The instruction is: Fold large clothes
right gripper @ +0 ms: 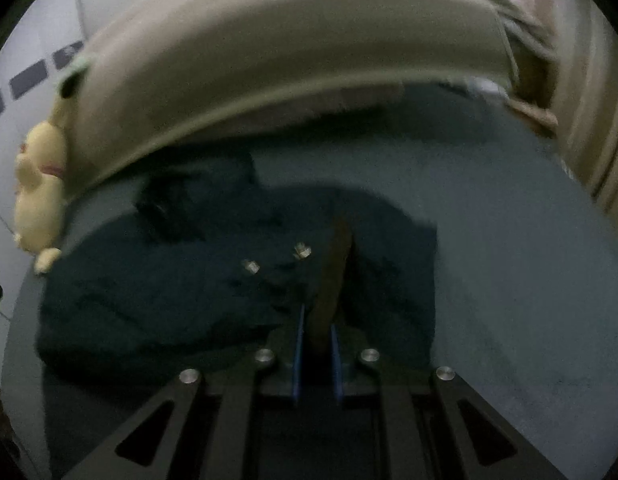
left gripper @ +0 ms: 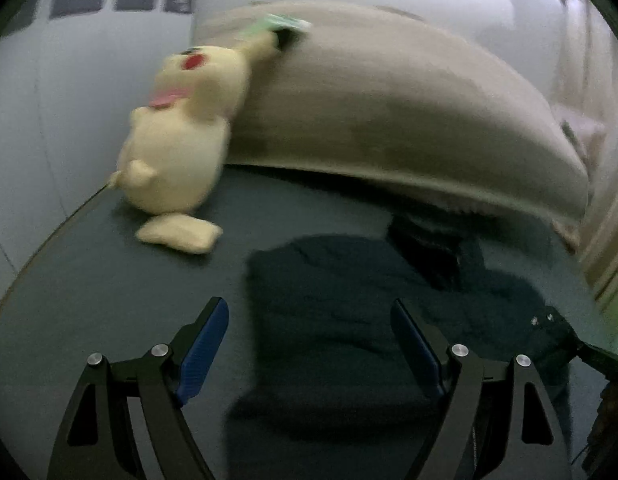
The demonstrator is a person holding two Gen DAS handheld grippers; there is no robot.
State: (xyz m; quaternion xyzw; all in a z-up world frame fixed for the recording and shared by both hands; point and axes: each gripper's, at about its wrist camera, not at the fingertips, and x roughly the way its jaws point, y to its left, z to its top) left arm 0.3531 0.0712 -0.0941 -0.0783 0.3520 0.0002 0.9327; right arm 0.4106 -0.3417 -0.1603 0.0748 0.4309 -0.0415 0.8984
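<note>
The dark teal crumpled cloth garment (right gripper: 229, 280) lies on the grey-blue bed (right gripper: 509, 260). The right claw (right gripper: 317, 328) tilts down, clenched on a brown fold of it. The left claw (left gripper: 309, 340) hangs released above, tilted down.

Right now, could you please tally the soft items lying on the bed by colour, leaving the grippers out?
Dark teal: 1, the garment, spread on the bed sheet
Pale yellow: 1, the plush toy, leaning against the pillow
Beige: 1, the long pillow
Total: 3
</note>
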